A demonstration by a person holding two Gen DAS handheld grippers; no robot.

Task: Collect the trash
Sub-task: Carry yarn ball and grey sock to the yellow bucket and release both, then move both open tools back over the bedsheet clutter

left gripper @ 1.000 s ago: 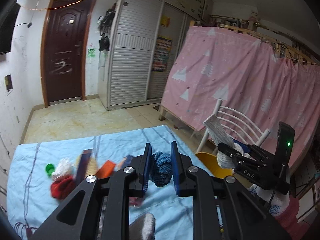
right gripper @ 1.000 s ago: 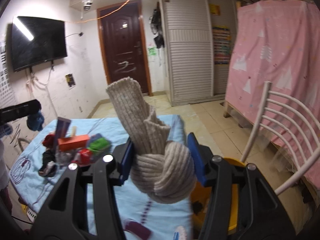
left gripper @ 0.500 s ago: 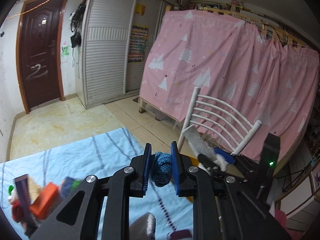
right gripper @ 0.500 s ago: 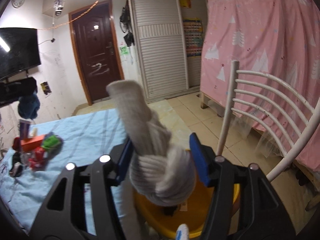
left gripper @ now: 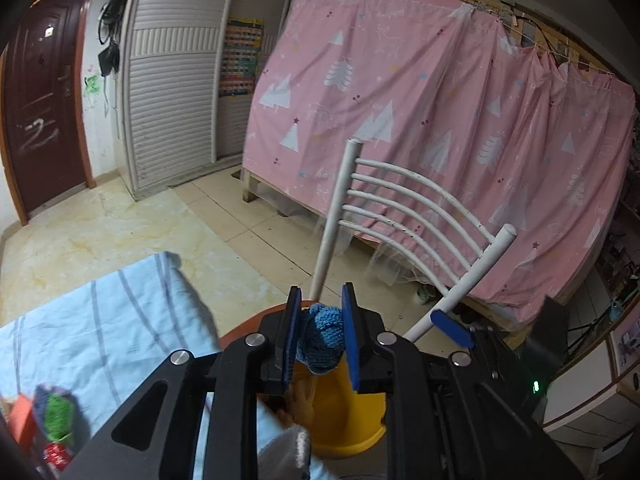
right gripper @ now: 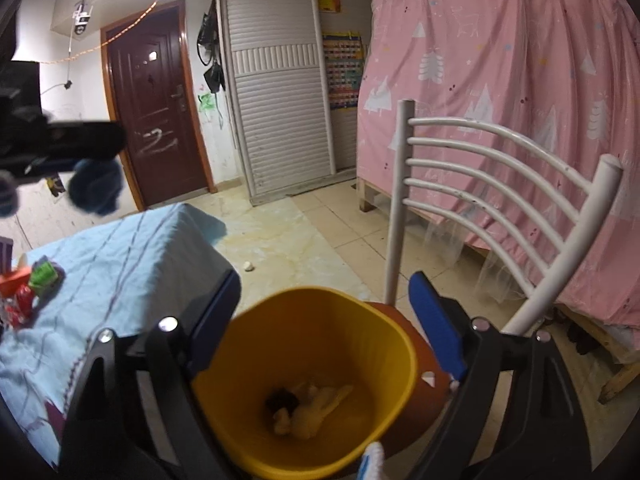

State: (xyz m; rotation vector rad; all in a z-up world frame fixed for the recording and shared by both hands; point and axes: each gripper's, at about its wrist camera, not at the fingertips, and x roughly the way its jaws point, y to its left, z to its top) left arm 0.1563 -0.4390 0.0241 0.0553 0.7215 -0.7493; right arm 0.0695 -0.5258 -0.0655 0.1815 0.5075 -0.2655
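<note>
Trash on the blue cloth (right gripper: 112, 264), at nine o'clock from the yellow bin (right gripper: 316, 376): light, soft, pinch its middle. Left gripper (left gripper: 320, 336) clamps a blue knit ball (left gripper: 322, 338); right gripper (right gripper: 324, 316), jaws just opening, hangs empty over the bin.

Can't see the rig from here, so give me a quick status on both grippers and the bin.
Right gripper open, jaws just widened, nothing between them. Left gripper shut on blue knitted bundle. Yellow bin below, unobstructed.
</note>
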